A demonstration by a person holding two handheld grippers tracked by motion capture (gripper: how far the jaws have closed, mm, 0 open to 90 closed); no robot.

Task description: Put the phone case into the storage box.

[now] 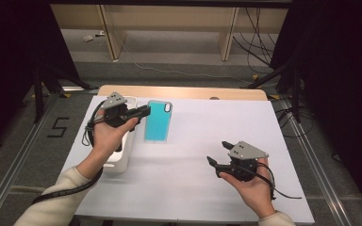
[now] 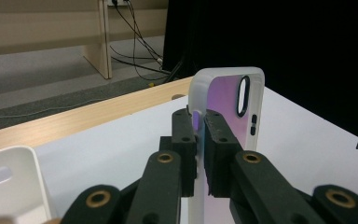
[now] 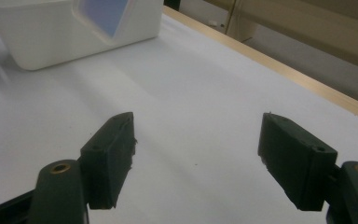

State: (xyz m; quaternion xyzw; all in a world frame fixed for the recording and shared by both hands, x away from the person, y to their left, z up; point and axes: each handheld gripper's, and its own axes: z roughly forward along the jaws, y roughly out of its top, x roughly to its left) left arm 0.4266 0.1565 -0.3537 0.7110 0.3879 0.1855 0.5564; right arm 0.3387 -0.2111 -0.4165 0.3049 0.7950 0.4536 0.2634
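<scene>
Where the left hand (image 1: 107,134) and left gripper (image 1: 143,111) cover it, much of the white bin (image 1: 122,160) is hidden, and the right gripper view cuts the bin off at the top. A "5" (image 1: 58,127) is marked on the floor beside the desk (image 1: 184,188); no writing can be read on the phone case (image 1: 158,121). The case has a teal back and clear rim, its long axis running away from the person, camera cutout at the far end. It sits just beside the bin, the left jaws closed on its edge. The right gripper (image 1: 219,154) hovers well apart, jaws spread wide with nothing between them.
</scene>
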